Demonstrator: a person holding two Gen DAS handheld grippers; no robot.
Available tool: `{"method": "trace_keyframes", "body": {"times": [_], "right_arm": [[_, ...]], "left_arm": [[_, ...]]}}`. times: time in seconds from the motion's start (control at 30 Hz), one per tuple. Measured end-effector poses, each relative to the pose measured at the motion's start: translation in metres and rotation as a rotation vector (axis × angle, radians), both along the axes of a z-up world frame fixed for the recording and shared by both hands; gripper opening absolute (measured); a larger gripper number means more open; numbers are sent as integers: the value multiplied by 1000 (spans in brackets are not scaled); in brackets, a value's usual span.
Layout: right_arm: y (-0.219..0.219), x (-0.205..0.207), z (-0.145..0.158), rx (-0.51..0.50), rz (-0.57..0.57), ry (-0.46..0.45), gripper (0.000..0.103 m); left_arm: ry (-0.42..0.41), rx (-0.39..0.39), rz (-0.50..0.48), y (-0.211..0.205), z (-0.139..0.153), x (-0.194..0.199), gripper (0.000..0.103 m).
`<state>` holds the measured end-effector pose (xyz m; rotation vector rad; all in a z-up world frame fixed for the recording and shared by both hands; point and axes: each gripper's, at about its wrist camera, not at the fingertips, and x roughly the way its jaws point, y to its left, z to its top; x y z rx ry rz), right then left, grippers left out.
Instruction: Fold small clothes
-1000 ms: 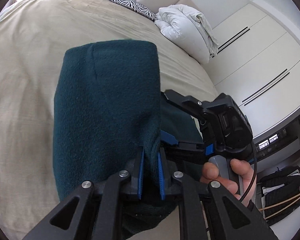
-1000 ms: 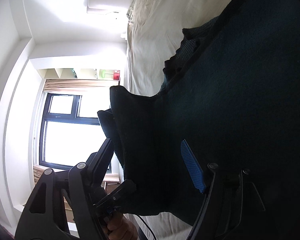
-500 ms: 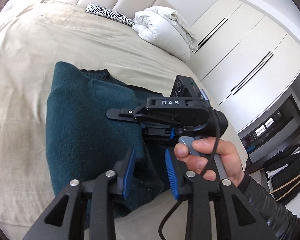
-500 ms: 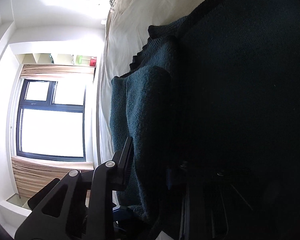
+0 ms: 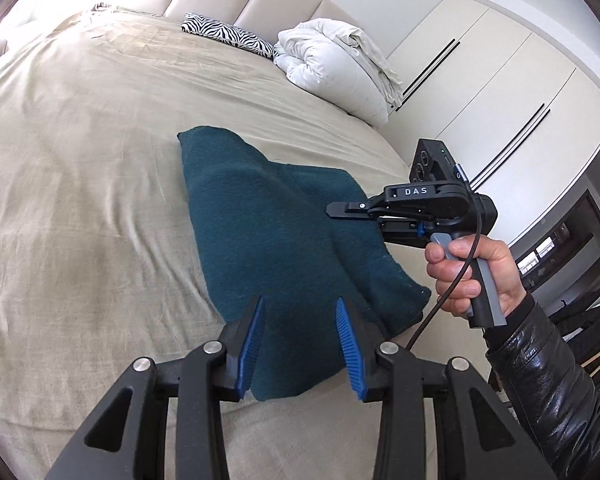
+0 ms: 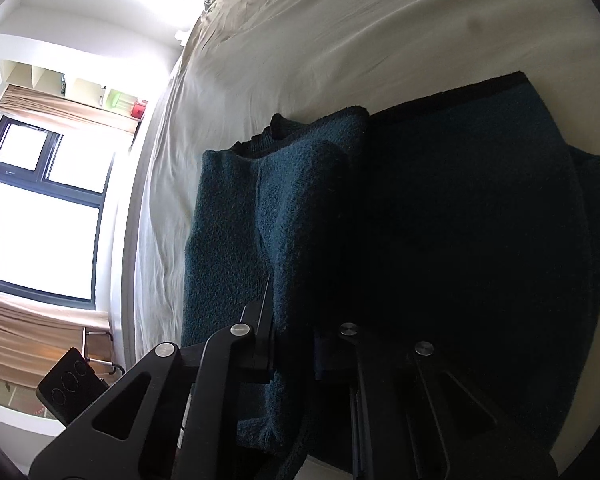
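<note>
A dark teal knit sweater (image 5: pixel 272 236) lies folded on the beige bed (image 5: pixel 80 160), near its front edge. My left gripper (image 5: pixel 300 308) is open and empty, just above the sweater's near edge. My right gripper (image 5: pixel 336 213) reaches in from the right over the sweater's right side. In the right wrist view the right gripper (image 6: pixel 290 304) has its jaws close together with a fold of the sweater (image 6: pixel 300 208) between them; the fingertips are in shadow.
A white bundled duvet (image 5: pixel 336 68) and a zebra-print pillow (image 5: pixel 228 36) lie at the head of the bed. White wardrobe doors (image 5: pixel 500 92) stand to the right. A window (image 6: pixel 36 224) is beyond the bed's far side. A dark bag (image 5: pixel 588 332) sits on the floor.
My left gripper let go of the sweater edge, opened and drew back. The lifted sweater fold came down flat onto the bed. My right gripper stayed at the right side.
</note>
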<state>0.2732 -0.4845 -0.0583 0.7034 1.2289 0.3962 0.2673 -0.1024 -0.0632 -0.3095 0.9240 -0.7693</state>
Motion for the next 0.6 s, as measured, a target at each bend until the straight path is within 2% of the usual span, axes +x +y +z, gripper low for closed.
{"method": "trace_keyframes", "body": {"times": [0.17, 0.3, 0.37, 0.47, 0.53, 0.57, 0.6], "right_arm": [[-46, -7, 10, -34, -55, -10, 11], [-89, -16, -12, -37, -147, 36, 12], [-101, -23, -27, 16, -181, 51, 14], [-119, -34, -29, 117, -246, 46, 18], [-132, -44, -22, 123, -263, 23, 25], [-126, -49, -21, 123, -259, 6, 34], [-124, -55, -16, 132, -256, -4, 54]], "left_arm": [[-9, 34, -29, -15, -2, -5, 39], [-2, 65, -59, -32, -6, -7, 39], [-6, 82, -73, -39, -7, -8, 39], [-15, 111, -86, -47, -6, -9, 39], [-20, 119, -92, -50, -6, -9, 39], [-22, 123, -91, -51, -6, -9, 41], [-24, 124, -89, -51, -6, -8, 44]]}}
